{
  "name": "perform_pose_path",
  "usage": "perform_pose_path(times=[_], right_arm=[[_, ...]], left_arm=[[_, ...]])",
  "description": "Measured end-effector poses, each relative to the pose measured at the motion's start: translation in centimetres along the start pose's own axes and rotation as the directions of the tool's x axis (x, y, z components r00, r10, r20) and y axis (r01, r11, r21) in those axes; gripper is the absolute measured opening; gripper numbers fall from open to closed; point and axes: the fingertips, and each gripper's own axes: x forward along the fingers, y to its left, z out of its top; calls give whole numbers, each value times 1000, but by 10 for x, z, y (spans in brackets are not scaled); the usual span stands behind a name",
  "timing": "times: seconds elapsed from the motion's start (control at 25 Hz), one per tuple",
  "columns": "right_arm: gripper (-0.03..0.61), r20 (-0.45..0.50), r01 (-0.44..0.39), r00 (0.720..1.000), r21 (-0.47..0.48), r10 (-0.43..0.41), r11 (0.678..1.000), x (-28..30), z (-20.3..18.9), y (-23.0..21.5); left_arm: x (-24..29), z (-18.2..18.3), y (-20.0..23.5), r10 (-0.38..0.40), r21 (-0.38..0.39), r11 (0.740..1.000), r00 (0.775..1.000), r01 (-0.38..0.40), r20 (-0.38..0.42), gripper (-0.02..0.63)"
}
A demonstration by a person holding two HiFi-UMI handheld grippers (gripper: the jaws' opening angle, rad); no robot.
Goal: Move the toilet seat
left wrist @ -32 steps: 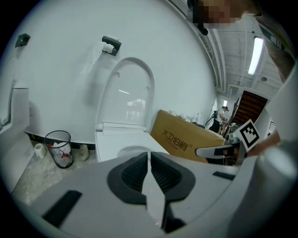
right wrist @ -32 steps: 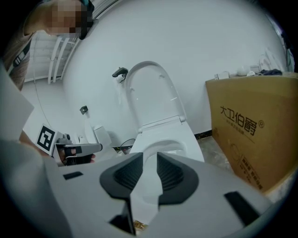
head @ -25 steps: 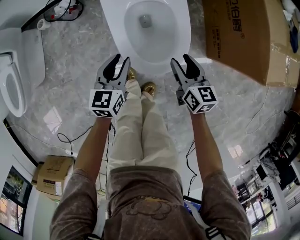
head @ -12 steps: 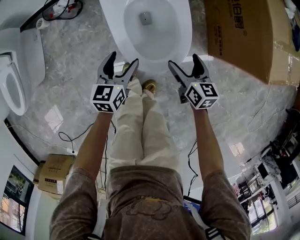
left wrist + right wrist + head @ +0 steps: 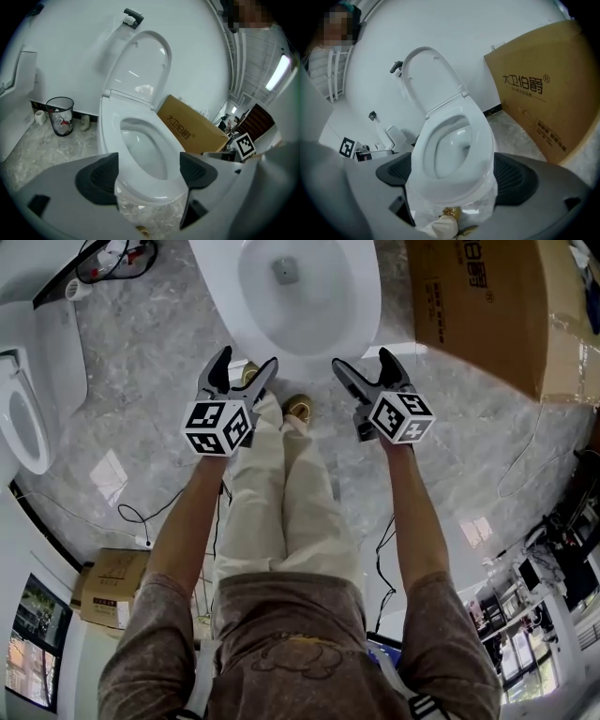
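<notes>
I count two toilets: one white ceramic toilet [image 5: 366, 296] at twelve o'clock and a second white toilet [image 5: 21, 418] at nine. There are two boxes: a large brown cardboard box [image 5: 478, 306] at two o'clock and a small brown cardboard box [image 5: 108, 594] at seven. I have two claws, my grey left claw [image 5: 246, 360] and grey right claw [image 5: 364, 360]. One black wire waste bin [image 5: 60, 115] stands at ten o'clock from my left claw.

Cardboard box [image 5: 478, 315] right of toilet [image 5: 364, 298]

A workroom rather than a home bathroom: a shipping carton [image 5: 478, 306] stands right of the toilet [image 5: 361, 306], with another toilet [image 5: 47, 352] and loose cables [image 5: 117, 259] to its left.
</notes>
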Motion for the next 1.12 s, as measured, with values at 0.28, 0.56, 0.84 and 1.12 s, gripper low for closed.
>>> perform_pose_path(times=[0.28,0.56,0.84,1.12], right_arm=[[540,-75,4,997,32,-2,999,13,-28,-16],[538,-122,-11,992,52,17,999,24,-44,-17],[538,-148,-31,988,54,39,998,32,-48,-14],[540,-161,-14,987,37,19,999,34,-50,-15]], left_arm=[[13,-34,8,8,-60,998,998,-12,-67,414],[22,-62,13,16,-70,997,990,-26,-142,417],[37,-70,12,11,-59,998,983,-22,-182,417],[40,-73,9,16,-42,999,980,-25,-201,417]])
